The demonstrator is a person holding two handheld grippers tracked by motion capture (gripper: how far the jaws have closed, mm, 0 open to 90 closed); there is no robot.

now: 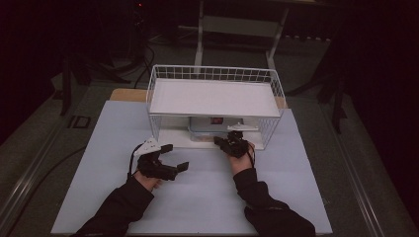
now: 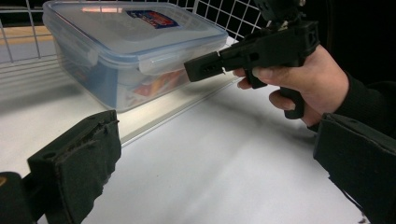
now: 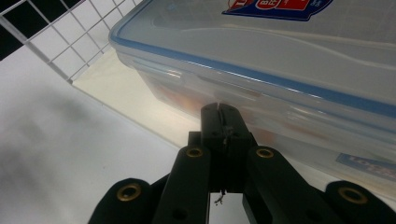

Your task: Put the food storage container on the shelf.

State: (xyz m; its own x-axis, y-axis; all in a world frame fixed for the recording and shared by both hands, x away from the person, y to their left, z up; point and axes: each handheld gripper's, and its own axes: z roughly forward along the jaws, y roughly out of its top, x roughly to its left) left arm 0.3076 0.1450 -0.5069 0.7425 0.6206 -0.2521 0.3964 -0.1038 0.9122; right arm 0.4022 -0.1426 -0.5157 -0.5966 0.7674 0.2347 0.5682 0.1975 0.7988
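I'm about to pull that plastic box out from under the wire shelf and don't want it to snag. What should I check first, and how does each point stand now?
1. Right gripper at the box: ok, its tip meets the front side latch.
2. Right jaws gripping the latch: cannot tell; they are pressed together with nothing visibly between them.
3. Left gripper ready to help: ok, jaws wide open, resting apart from the box.
4. Lid seated: ok, it lies flat on the box.
5. Pull path on the table: ok, bare surface in front.
6. Clearance under the wire shelf: cannot tell.
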